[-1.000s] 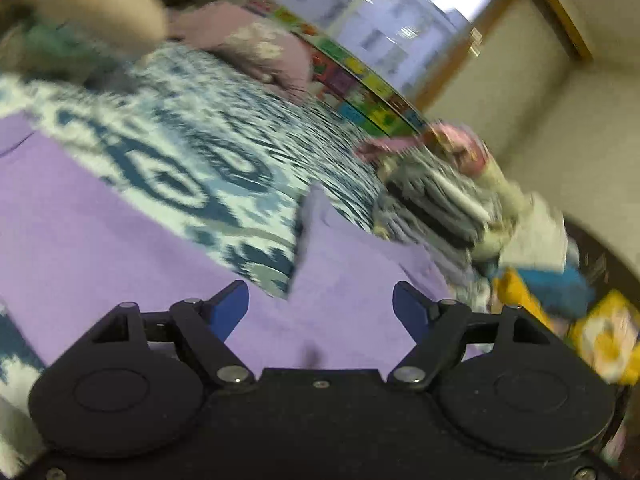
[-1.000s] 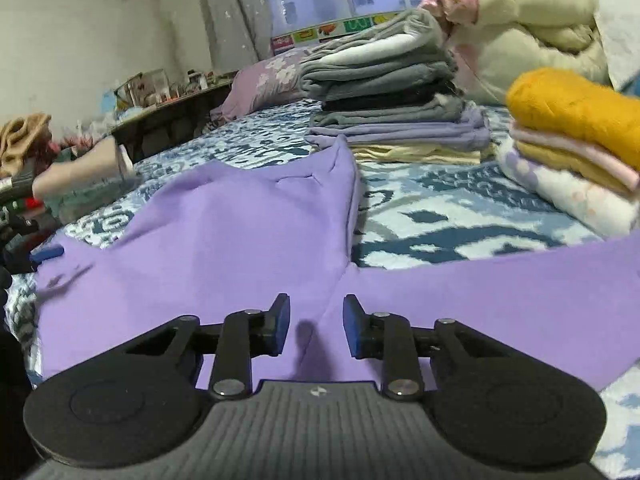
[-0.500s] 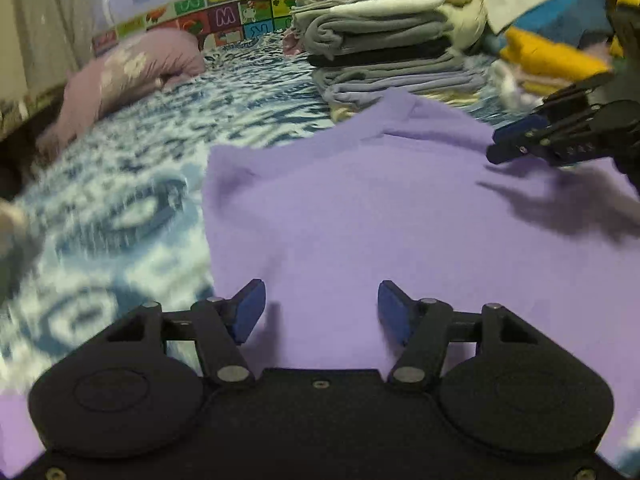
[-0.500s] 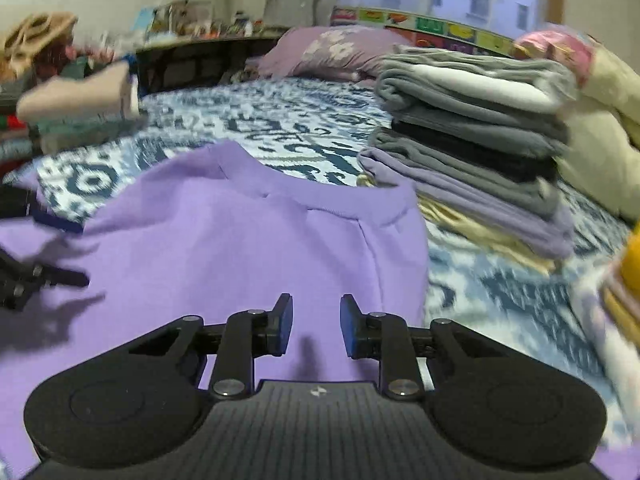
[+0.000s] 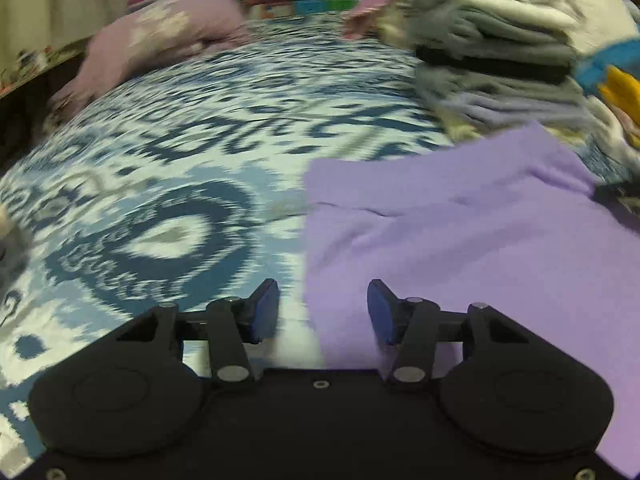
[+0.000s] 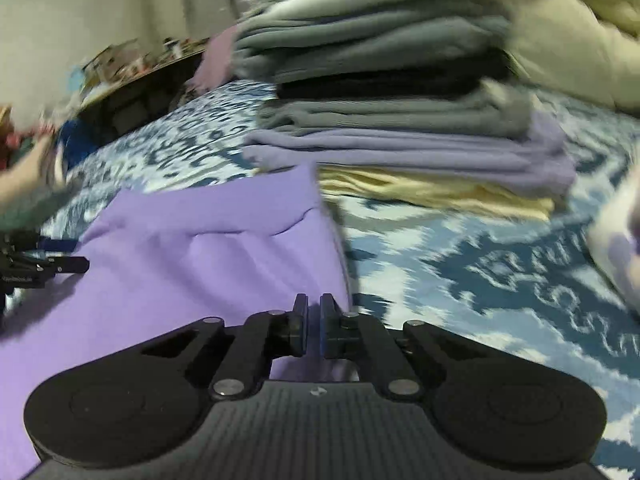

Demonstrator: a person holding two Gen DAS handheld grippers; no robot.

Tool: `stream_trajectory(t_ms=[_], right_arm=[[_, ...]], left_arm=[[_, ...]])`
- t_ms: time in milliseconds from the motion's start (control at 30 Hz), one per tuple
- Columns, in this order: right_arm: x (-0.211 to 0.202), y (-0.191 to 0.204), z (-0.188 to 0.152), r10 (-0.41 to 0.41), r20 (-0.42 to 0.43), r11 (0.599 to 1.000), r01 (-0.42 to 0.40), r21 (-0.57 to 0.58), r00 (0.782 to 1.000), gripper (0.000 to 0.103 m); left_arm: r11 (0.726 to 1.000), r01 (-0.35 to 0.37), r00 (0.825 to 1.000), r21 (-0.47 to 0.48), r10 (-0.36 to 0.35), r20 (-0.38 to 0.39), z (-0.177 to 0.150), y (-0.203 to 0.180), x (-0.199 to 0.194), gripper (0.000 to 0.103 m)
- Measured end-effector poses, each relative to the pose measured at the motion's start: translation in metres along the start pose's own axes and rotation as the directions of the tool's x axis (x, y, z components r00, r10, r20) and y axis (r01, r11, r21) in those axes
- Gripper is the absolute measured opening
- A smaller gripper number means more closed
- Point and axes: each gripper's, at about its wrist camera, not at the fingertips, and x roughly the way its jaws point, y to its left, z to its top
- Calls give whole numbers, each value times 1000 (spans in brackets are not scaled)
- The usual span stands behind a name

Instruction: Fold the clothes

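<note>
Bed (image 5: 168, 184) with blue-white patterned cover; on it purple garment (image 5: 460, 248), folded clothes stack (image 6: 400, 92), pink floral pillow (image 5: 168, 36).

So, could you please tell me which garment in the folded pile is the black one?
It is the thin black layer midway up the folded stack, sandwiched between grey garments above and below; it is the only dark one.

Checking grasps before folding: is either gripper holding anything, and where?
Left gripper, closing, straddles the purple fabric garment's edge, not yet pinching. Right gripper is shut at its other edge; hold unclear.
</note>
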Motion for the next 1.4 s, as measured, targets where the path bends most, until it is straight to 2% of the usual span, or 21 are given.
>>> stream_trajectory(t_ms=[67, 133, 233, 300, 367, 467, 500, 567, 600, 633, 700, 767, 867, 933, 1033, 1100, 1133, 1167, 1233, 1300, 1400], right_arm=[[-3, 6, 4, -14, 14, 999, 15, -29, 1000, 5], [-11, 26, 12, -31, 57, 992, 37, -117, 998, 14], [-12, 51, 20, 0, 109, 973, 25, -231, 994, 13], [-2, 61, 24, -13, 131, 950, 53, -309, 991, 13], [13, 63, 25, -32, 149, 924, 87, -373, 988, 13], [48, 59, 22, -130, 82, 886, 153, -438, 988, 12], [60, 49, 18, -164, 52, 887, 171, -429, 985, 8], [61, 18, 17, -81, 51, 955, 92, -281, 995, 6], [57, 9, 22, -60, 39, 970, 68, -233, 997, 0], [54, 3, 26, -60, 31, 978, 65, -200, 998, 0], [50, 3, 28, -53, 38, 982, 59, -181, 998, 0], [44, 8, 28, -37, 56, 981, 47, -190, 998, 2], [38, 31, 29, -31, 109, 954, 62, -292, 994, 4], [42, 42, 32, -43, 123, 938, 83, -337, 991, 9], [71, 25, 30, -93, 43, 957, 101, -272, 995, 9], [67, 10, 39, -48, 33, 982, 53, -181, 998, 7], [64, 4, 43, -46, 29, 988, 49, -144, 999, 2], [61, -1, 46, -44, 28, 993, 47, -104, 999, 0], [54, -3, 48, -41, 38, 996, 44, -83, 998, 1], [40, 7, 47, -86, 63, 987, 94, -133, 994, 11], [17, 21, 41, -109, 90, 978, 123, -169, 990, 11]], left_arm=[[1000, 0, 1000, -13, 0, 25, 6, 3, -6, 49], [1000, 13, 998, -12, -13, 56, 16, 0, -10, 48], [998, 63, 994, 24, -65, 90, 32, -9, -7, 48], [995, 90, 990, 50, -95, 101, 40, -18, 0, 48], [990, 120, 989, 67, -125, 84, 43, -26, 16, 47], [990, 132, 991, 42, -131, -10, 36, -26, 48, 48], [989, 147, 989, -3, -147, -15, 33, -19, 57, 48], [974, 197, 980, -110, -200, -13, 34, -1, 60, 43], [966, 212, 976, -151, -216, -9, 36, 6, 59, 40], [959, 218, 975, -180, -221, 0, 36, 12, 57, 34], [951, 223, 975, -215, -223, 26, 36, 18, 51, 34], [960, 207, 978, -191, -201, 50, 40, 14, 41, 34], [954, 227, 973, -198, -213, 89, 48, 13, 35, 38], [956, 219, 976, -193, -216, 37, 44, 11, 49, 40], [944, 214, 975, -252, -221, -1, 38, 18, 65, 39], [920, 227, 972, -319, -235, 15, 39, 31, 62, 35], [907, 237, 970, -349, -240, 34, 39, 39, 57, 35], [902, 229, 972, -366, -230, 43, 39, 44, 52, 35], [916, 171, 985, -363, -167, 43, 41, 52, 37, 36], [919, 150, 989, -364, -133, 71, 43, 56, 17, 40], [928, 127, 989, -350, -90, 119, 44, 57, -15, 41]])
